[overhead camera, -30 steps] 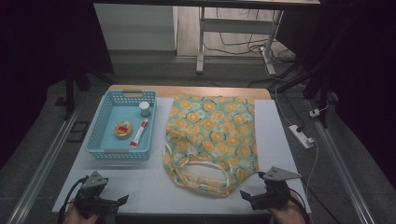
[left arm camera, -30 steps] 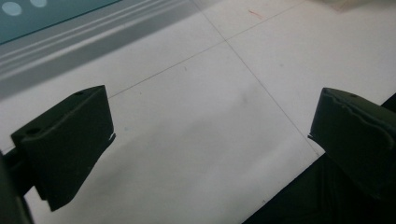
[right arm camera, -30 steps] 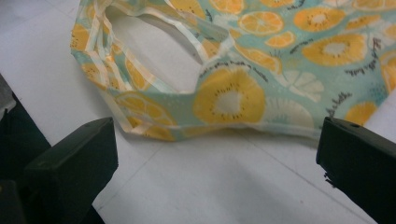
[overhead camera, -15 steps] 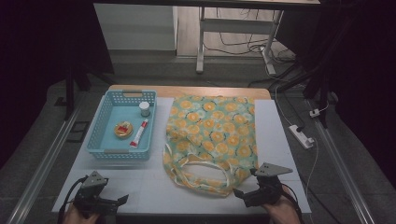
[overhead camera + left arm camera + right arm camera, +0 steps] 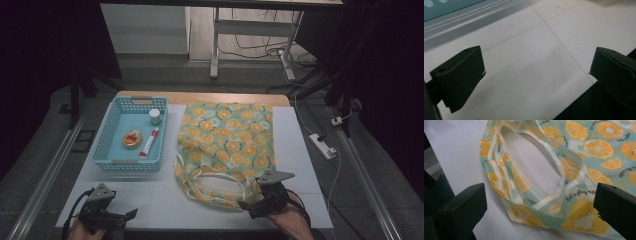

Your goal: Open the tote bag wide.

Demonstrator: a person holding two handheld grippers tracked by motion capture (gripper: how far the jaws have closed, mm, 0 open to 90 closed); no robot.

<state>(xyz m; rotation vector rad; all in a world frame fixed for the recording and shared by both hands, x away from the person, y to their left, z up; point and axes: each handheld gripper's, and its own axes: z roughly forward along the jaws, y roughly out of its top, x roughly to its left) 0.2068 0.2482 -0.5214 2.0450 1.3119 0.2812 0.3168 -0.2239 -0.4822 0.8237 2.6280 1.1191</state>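
Observation:
A fabric bag [image 5: 227,147] printed with orange slices lies flat on the white table [image 5: 150,192], its looped handles [image 5: 539,170] toward the front edge. My right gripper [image 5: 251,200] sits at the bag's near right corner, jaws wide open, with the handles just ahead of them in the right gripper view. At the front left my left gripper [image 5: 125,216] rests low over bare table, open, nothing between its jaws. Left of the bag, a blue basket [image 5: 112,145] holds a white jar [image 5: 155,116], a round yellow tin [image 5: 132,139] and a red-and-white tube [image 5: 148,143].
The table's front edge runs just under both grippers. A power strip [image 5: 325,146] lies on the floor to the right. A metal rail [image 5: 47,175] runs along the left side. Table legs and cables stand beyond the far edge.
My right gripper has moved left and forward to the bag's near corner by the handles. The left gripper has barely shifted.

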